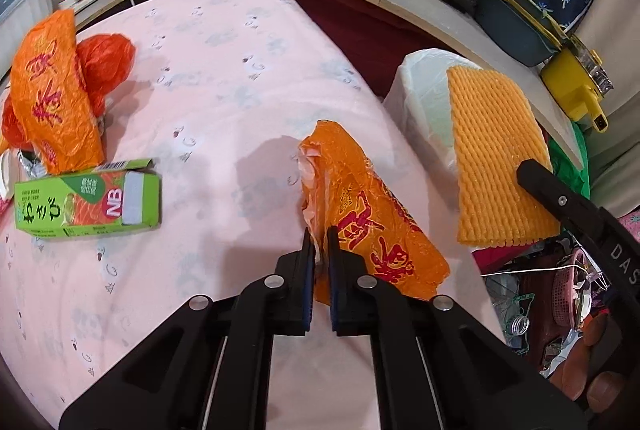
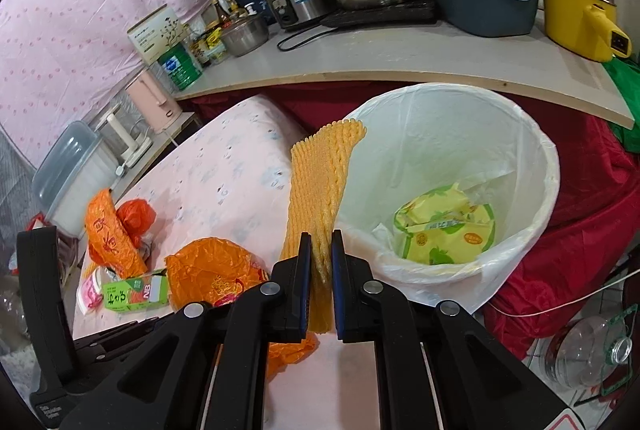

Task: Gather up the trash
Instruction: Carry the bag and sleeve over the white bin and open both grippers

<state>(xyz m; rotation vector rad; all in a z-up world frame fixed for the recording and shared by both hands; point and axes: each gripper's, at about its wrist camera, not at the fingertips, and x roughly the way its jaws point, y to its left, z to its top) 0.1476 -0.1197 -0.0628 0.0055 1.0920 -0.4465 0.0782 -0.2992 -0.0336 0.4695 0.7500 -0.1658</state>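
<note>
beside the lined bin (image 2: 520, 166), which holds 1 yellow-green wrapper (image 2: 448, 226), the right gripper (image 2: 321, 270) clamps a foam net (image 2: 316, 182), the left gripper (image 1: 320, 262) pinches an orange bag (image 1: 372, 214), while a green box (image 1: 88, 200) and more bags (image 1: 56, 90) wait on the table (image 1: 224, 70).

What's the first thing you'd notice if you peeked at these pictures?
Bright orange and yellow jump out. The left hand-held gripper pinches a crinkly orange bag with red writing above the pink tablecloth, and the right hand-held gripper holds a bumpy yellow foam net beside the white-lined bin. A green carton lies at the table's left.
</note>
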